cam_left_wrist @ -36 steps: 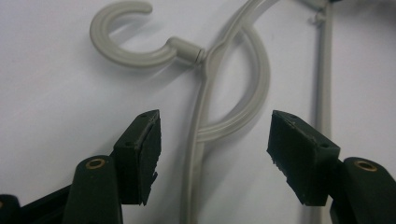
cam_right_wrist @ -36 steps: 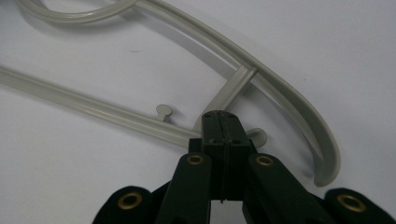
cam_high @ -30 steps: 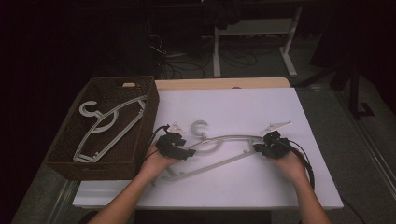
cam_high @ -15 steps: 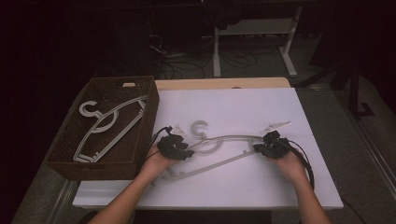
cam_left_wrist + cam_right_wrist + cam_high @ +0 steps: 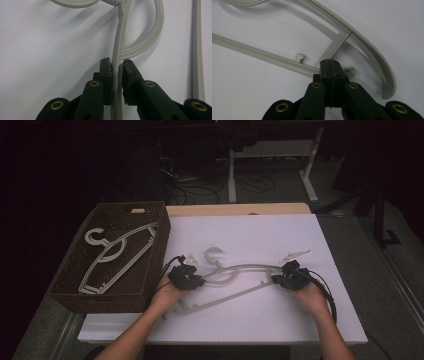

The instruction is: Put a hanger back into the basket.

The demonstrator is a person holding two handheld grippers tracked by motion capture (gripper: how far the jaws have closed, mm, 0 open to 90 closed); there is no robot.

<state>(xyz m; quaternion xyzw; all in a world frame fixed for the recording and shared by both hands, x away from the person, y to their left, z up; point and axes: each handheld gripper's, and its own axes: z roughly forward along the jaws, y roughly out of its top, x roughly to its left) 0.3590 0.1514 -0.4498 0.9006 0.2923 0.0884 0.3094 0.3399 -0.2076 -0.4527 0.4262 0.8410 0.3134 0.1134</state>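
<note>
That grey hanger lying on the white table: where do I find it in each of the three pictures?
High view: hanger lies mid-table, between both grippers.
Left gripper view: its rail runs up the centre, between the jaws.
Right gripper view: its end curves past the shut jaws.
Shared landmark: white table.

We cannot tell whether the right gripper (image 5: 331,66) pinches the hanger (image 5: 362,42); its fingers (image 5: 325,72) hide the contact, and the hanger's ends run off frame.
</note>
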